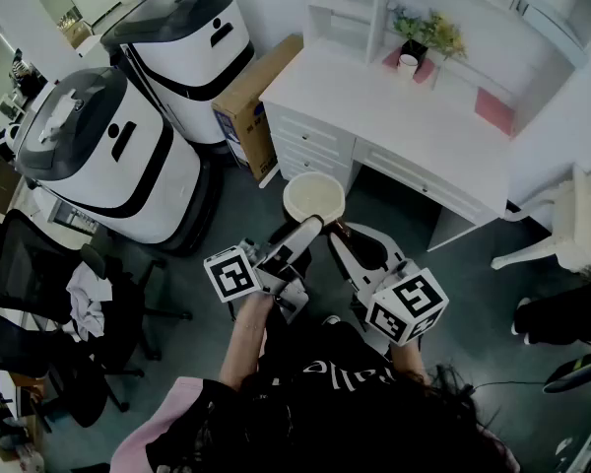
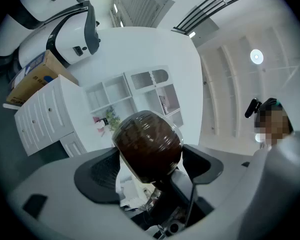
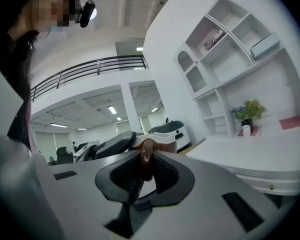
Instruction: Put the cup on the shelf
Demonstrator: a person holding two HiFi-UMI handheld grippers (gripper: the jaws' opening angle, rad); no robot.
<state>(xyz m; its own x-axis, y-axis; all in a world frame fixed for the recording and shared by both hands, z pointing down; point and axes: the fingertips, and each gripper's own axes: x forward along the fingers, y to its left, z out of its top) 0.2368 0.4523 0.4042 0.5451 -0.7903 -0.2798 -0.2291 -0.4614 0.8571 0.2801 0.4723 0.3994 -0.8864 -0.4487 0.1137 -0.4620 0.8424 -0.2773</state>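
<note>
Carrying the cup (image 2: 147, 144) two-handed: brown outside, pale inside, opening upward, just ahead of both sets of jaws. Cradling its round body in the left gripper (image 2: 150, 170), at full spread, pads seemingly pressed against either side. Pinching the thin brown handle (image 3: 146, 160) in the right gripper (image 3: 146, 176), jaws nearly together on it. Not yet anywhere near the shelf (image 3: 225, 59), well ahead of the right gripper and above its jaws, beyond the white desk (image 3: 250, 156).

Likely to slip from the left gripper's hold: glossy curved wall, little bite at so wide a spread. Could twist about the handle with any pull of the right gripper away from the left one, so best moved as a pair. Might then tip and hang from the handle alone.

Farther ahead of the jaws, some risk of clipping the desk edge on the lift, or of knocking the potted plant (image 3: 250, 110) and small white pot (image 3: 246, 130) below the shelf compartments. Off to the left gripper's left, a cardboard box (image 2: 32, 81) and white machines (image 2: 65, 36), perhaps near enough to brush on a wide swing.
</note>
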